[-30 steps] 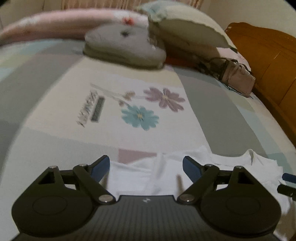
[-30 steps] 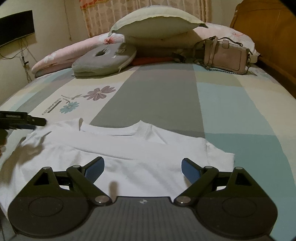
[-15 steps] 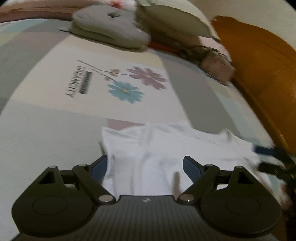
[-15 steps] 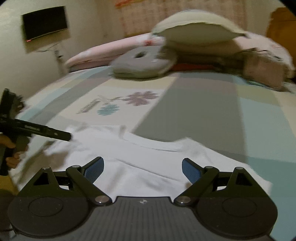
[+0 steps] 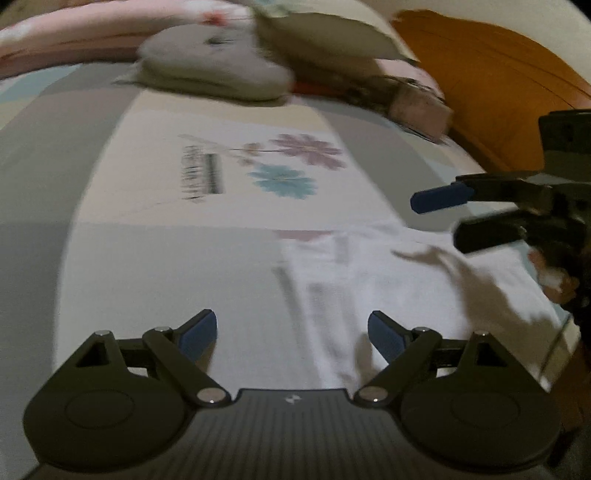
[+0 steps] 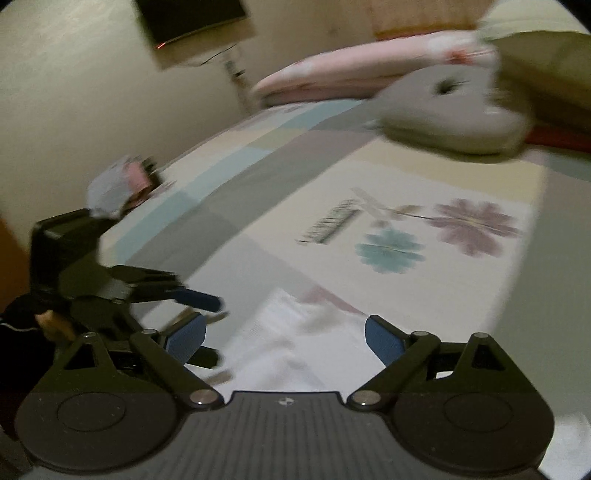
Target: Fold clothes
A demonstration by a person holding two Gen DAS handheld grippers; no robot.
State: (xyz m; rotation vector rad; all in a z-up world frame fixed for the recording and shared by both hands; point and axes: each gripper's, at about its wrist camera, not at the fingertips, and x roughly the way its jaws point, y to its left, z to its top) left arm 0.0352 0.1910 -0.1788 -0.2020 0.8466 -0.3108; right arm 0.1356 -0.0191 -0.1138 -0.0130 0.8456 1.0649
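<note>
Left hand-held gripper (image 5: 291, 338) jaws opening, empty | right hand-held gripper (image 6: 284, 341) agape | shirt (image 5: 406, 284) edge between fingers

Bed (image 5: 92, 258) bears white shirt (image 5: 388, 280), grey cushion (image 5: 214, 70).

White shirt (image 5: 388, 273), plain. Bedsheet (image 5: 110, 258) in blocks of grey, cream, pale blue and pale green, with one purple flower (image 5: 308, 149), one teal flower (image 5: 282, 181) and dark lettering on a cream panel. Grey cushion (image 5: 210, 74). Pink floral pillow (image 6: 354, 70). Olive-green pillow (image 5: 332, 35). Orange-brown wooden headboard (image 5: 491, 85). Beige wall (image 6: 74, 92), black screen (image 6: 188, 18). Both grippers black with blue pads (image 5: 384, 339).
</note>
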